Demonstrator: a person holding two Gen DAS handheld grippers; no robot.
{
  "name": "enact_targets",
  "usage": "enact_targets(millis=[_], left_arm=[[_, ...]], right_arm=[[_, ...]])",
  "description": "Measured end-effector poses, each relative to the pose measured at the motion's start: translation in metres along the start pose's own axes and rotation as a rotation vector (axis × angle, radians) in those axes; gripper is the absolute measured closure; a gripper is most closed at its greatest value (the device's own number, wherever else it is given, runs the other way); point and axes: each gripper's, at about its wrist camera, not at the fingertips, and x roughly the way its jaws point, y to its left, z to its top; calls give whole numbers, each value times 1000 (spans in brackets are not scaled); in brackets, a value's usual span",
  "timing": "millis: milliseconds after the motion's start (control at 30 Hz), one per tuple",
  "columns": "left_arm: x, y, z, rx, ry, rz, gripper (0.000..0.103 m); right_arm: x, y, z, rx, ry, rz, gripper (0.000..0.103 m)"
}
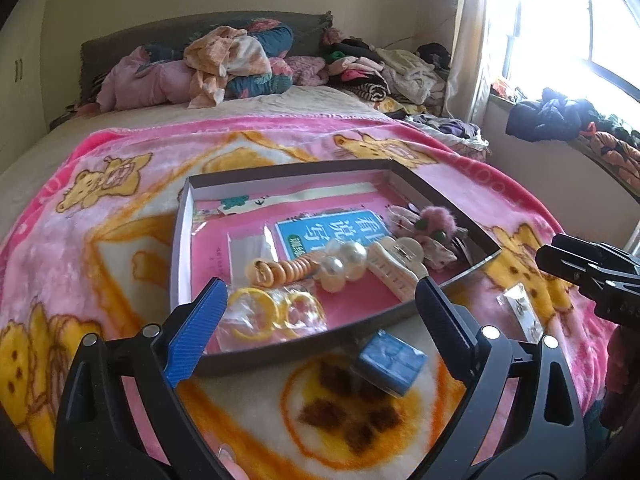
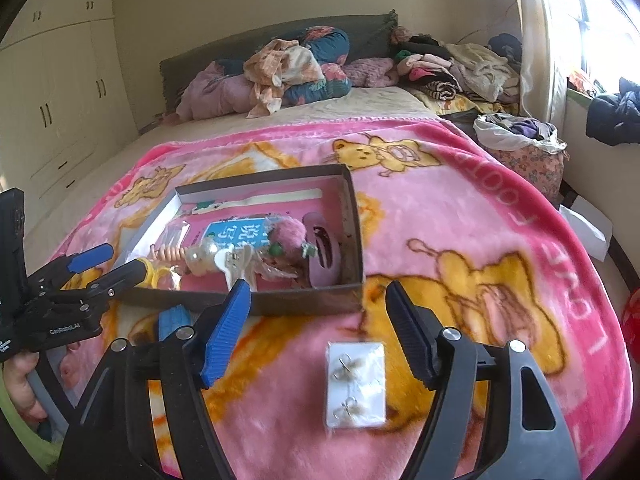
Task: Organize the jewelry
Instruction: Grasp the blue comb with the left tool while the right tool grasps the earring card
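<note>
Shallow dark box (image 1: 304, 350) on pink blanket (image 2: 460, 216) holds pearl clip (image 1: 346, 266), yellow rings (image 1: 256, 312). Earring card (image 2: 356, 386), white, outside near box's front edge. Left gripper (image 1: 320, 308) and right gripper (image 2: 318, 312) spread wide, empty.

Your blue box (image 1: 390, 362) is blurred; left gripper (image 2: 120, 266) hides the tray (image 2: 357, 216)'s near-left corner.

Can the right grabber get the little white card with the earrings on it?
Probably yes. The right gripper is open, and the earring card lies flat on the pink blanket between its fingers with nothing on top. Being so thin and flat, it may be tricky to pinch.
</note>
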Motion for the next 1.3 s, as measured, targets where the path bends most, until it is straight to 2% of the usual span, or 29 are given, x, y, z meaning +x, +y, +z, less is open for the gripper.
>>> enact_targets(millis=[500,1000,1033,1100,1133,1300], left_arm=[[3,-25,-22,68,54,-36,17],[25,-38,-37,97,113,-45,17],[27,-39,-37,96,116,-42,17],[30,-39,-38,92,123,-40,17],[31,-40,-39,89,125,-37,17],[37,-42,-40,72,144,-30,17]], right_arm=[[-1,-16,-31,28,43,-30,35],[29,-24,-54,49,148,-25,36],[33,-24,-55,50,157,-23,37],[38,-24,-58,47,175,-18,54],[40,-23,-59,41,181,-17,60],[35,-22,-63,40,172,-4,63]])
